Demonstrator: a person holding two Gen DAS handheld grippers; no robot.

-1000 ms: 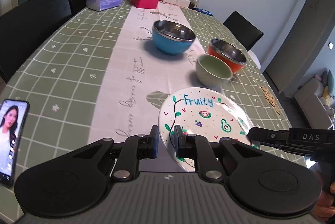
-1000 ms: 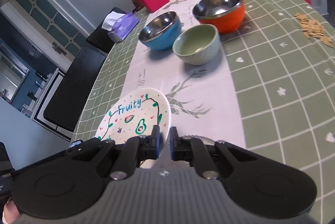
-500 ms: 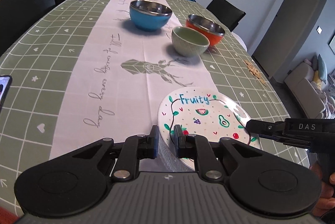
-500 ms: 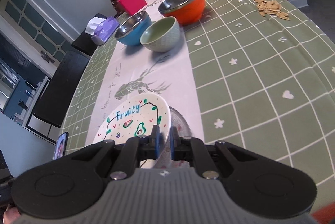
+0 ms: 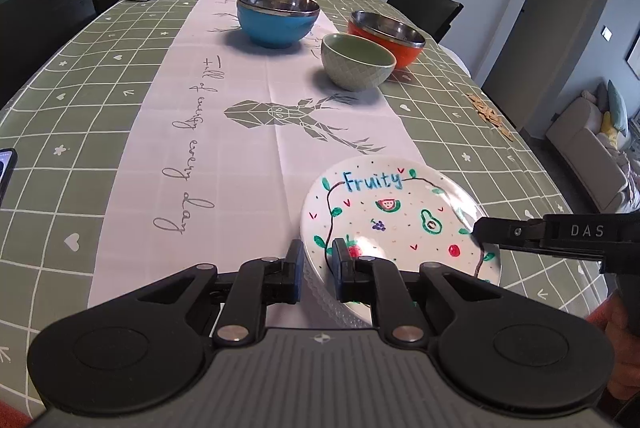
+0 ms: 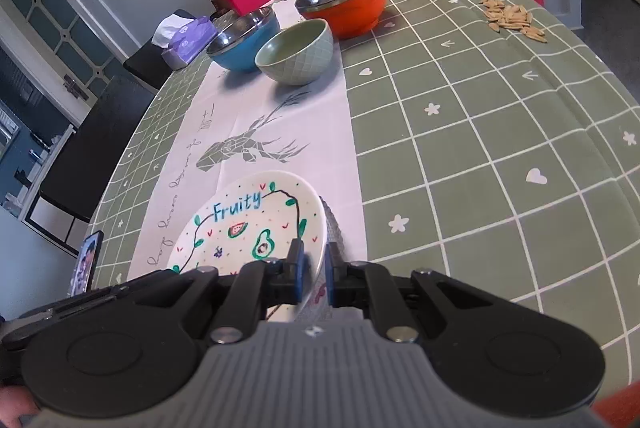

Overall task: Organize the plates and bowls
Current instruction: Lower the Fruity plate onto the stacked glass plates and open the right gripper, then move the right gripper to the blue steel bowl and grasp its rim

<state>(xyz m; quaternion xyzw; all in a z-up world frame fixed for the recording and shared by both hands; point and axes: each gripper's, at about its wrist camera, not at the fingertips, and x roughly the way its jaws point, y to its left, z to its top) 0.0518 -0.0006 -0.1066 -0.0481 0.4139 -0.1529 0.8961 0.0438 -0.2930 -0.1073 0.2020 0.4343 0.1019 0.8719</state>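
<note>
Through the left wrist view, the left gripper [image 5: 316,268] pinches the near-left rim of the Fruity plate [image 5: 392,216], low over the runner; keep both grips level while setting it down. From the right wrist view, the right gripper [image 6: 314,270] clamps the plate's right rim; green bowl [image 6: 296,52], blue bowl [image 6: 244,42] and orange bowl [image 6: 344,2] sit well ahead, clear.

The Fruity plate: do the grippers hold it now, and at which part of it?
Yes. Both grippers are shut on the Fruity plate at its rim: the left gripper on the near left edge, the right gripper on the near right edge.
</note>
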